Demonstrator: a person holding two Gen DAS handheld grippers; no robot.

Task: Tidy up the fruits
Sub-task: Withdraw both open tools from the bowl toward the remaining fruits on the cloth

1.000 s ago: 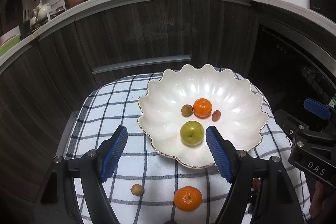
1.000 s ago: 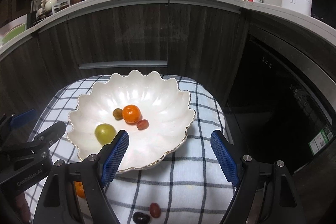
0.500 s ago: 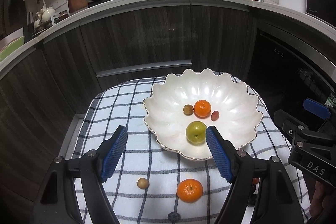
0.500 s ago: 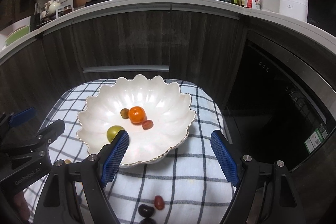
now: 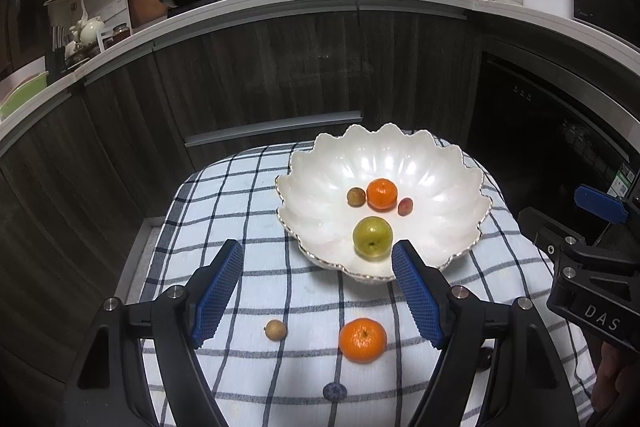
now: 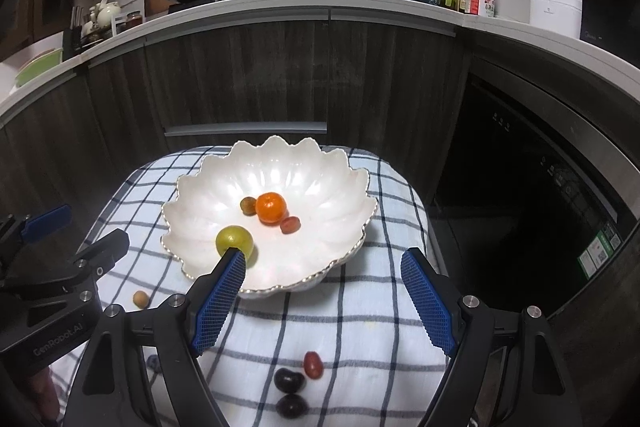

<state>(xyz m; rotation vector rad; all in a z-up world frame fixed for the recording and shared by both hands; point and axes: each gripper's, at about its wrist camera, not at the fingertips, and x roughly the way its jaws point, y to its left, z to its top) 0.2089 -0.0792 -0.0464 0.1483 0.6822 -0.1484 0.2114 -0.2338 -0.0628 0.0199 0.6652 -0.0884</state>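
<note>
Ahead of the left gripper (image 5: 318, 277), on the checked cloth (image 5: 224, 195) over the bench, sits the scalloped white bowl (image 5: 440, 163) with four fruits already inside: a green apple (image 5: 373, 237), a tangerine (image 5: 382, 193) and two small ones. Left to gather, I judge: below and between its fingers a small brown fruit (image 5: 275, 329), a second tangerine (image 5: 362, 340) and a bluish berry (image 5: 335, 391) (partly cut off). Under the right gripper (image 6: 322, 297) lie a red grape (image 6: 313, 364) and two dark grapes (image 6: 289, 379). Both grippers stand wide apart, empty, touching nothing.
</note>
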